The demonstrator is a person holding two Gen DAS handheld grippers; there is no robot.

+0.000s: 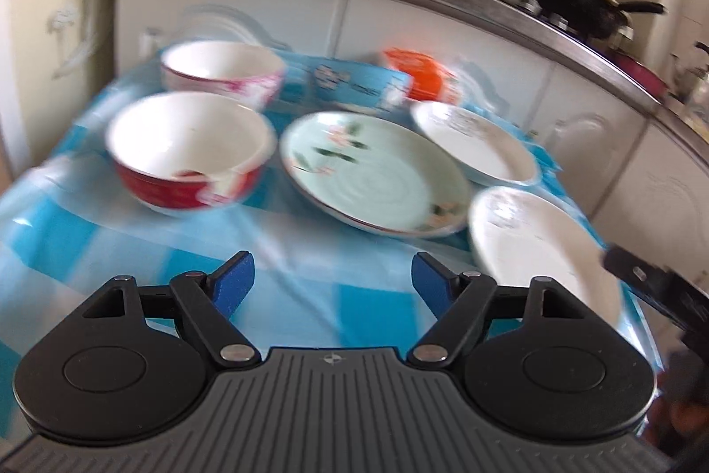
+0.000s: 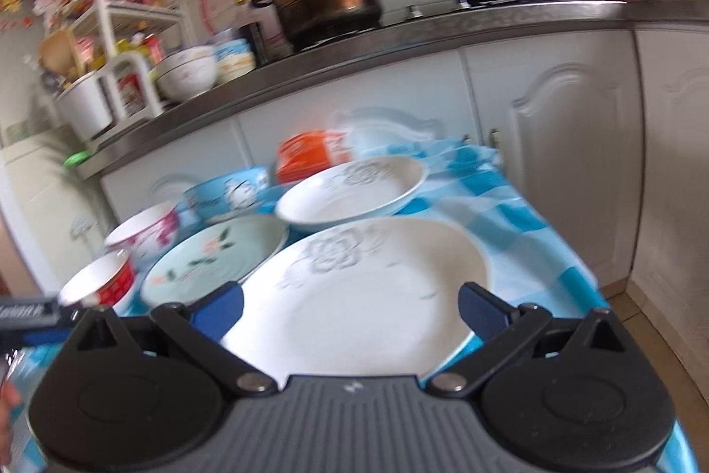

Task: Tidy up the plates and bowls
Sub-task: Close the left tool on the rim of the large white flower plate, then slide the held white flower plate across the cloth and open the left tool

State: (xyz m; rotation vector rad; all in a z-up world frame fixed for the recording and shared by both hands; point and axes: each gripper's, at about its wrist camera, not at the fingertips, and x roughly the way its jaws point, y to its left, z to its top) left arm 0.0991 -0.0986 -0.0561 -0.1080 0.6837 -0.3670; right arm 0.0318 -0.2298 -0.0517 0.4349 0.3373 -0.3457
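Here the left tool (image 1: 332, 282) hangs with its blue pads spread wide over the blue-and-white checked cloth of the desk (image 1: 310, 295); nothing lies between them and they touch nothing. The right tool (image 2: 350, 311) is likewise spread wide, its pads standing either side of the near edge of the large white plate (image 2: 368, 295), though whether they touch its rim cannot be told through the blur. That plate lies flat at the near right of the desk, its grey flower print toward the far side. Just left of it sits the pale green flowered plate (image 1: 376, 171), also flat, and left again the red bowl (image 1: 190, 149), upright, mouth up. Behind the large plate rests a white deep plate (image 2: 354, 193). Farther back stand the pink-patterned bowl (image 1: 221, 72), a blue bowl (image 1: 359, 83) and an orange bowl (image 1: 416, 74), all near the white cabinet doors (image 2: 554, 162).
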